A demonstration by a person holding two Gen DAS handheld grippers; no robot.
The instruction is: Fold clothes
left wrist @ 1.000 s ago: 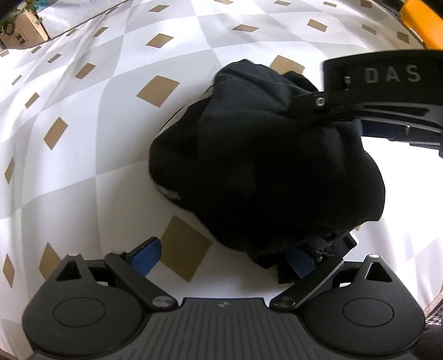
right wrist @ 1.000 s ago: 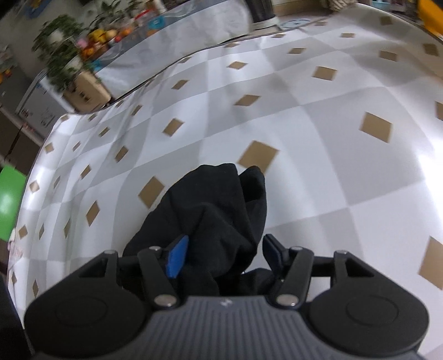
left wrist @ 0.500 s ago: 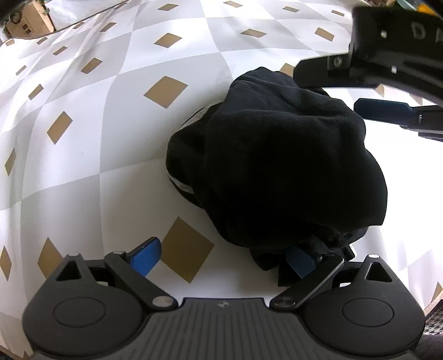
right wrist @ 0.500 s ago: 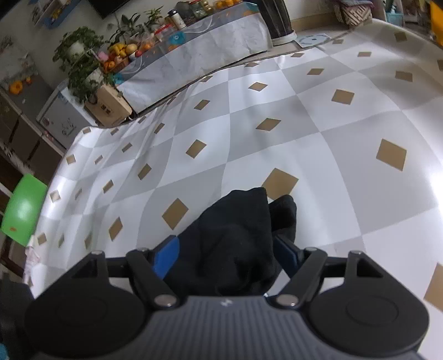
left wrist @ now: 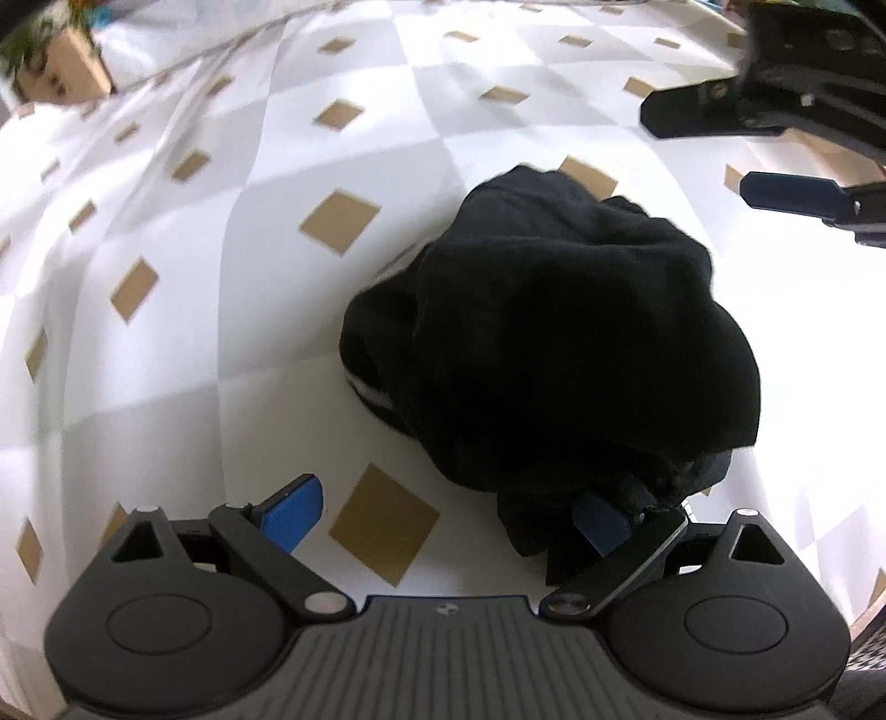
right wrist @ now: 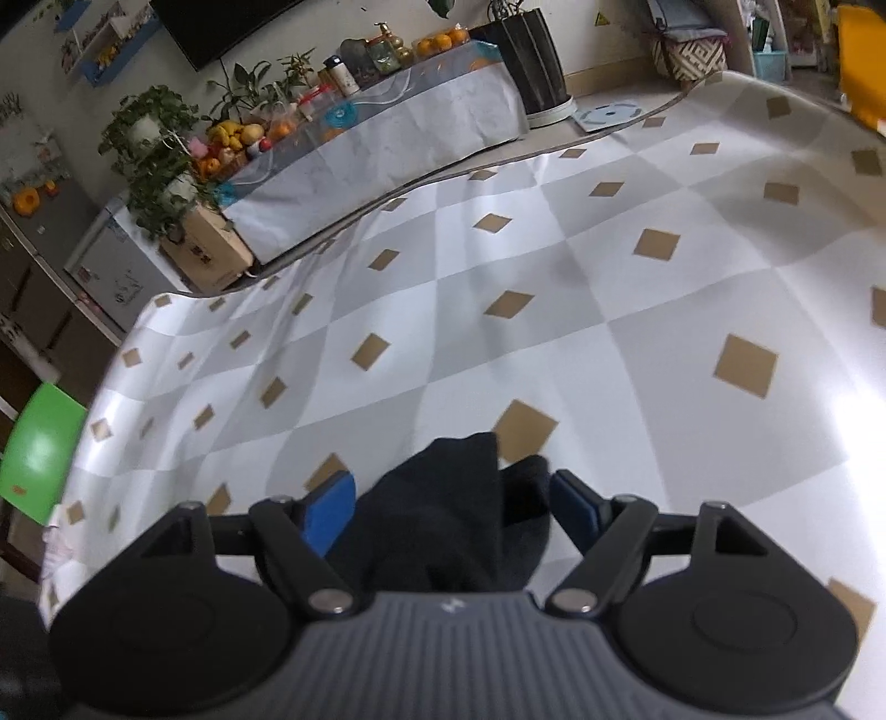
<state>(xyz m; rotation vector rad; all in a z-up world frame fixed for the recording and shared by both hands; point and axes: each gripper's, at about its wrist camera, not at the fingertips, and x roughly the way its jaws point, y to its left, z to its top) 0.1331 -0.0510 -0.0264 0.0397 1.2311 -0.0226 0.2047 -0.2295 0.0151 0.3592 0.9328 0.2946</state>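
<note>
Lying beneath right gripper (right wrist: 451, 507): black garment (right wrist: 443, 520)

A cloth (right wrist: 637, 310) of white and grey checks with tan diamonds fills the middle of the right wrist view, glaring bright at its right edge. Upper left, a long counter (right wrist: 387, 144) draped in pale sheeting carries fruit, bottles and jars. Leafy plants (right wrist: 155, 160) stand left of it above a cardboard box (right wrist: 207, 249). A dark screen (right wrist: 221, 22) hangs on the wall. A green seat (right wrist: 39, 448) shows at far left.
</note>
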